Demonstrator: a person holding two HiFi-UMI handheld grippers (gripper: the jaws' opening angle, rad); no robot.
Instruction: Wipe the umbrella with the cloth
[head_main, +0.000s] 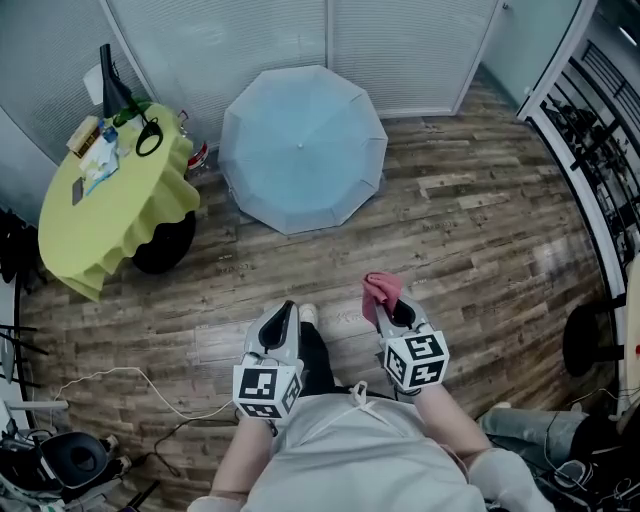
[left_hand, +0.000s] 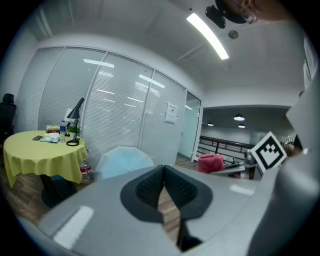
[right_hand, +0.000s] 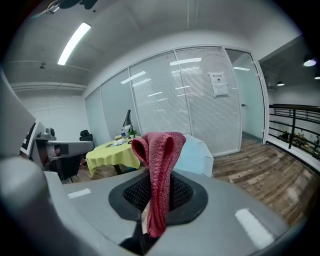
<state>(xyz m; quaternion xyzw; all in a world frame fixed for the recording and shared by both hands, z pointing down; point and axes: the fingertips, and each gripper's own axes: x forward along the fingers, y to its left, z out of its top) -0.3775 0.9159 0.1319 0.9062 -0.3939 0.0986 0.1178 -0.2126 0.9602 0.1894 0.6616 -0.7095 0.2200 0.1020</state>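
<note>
Holding pink cloth (head_main: 381, 290) clamped in right gripper (head_main: 392, 306), lower centre of head view. Left gripper (head_main: 283, 318) jaws together, empty. Open light-blue umbrella (head_main: 301, 148) on wooden floor (head_main: 480, 230), upper centre, well apart. Judgement: approach first, lay cloth's loose fold flat on canopy, wipe panel by panel.

Head view: aimed steeply down from overhead, umbrella (head_main: 302, 150) seen far at 12 o'clock | gripper views: aimed level along jaws | shared: umbrella, yellow table (head_main: 120, 212)
</note>
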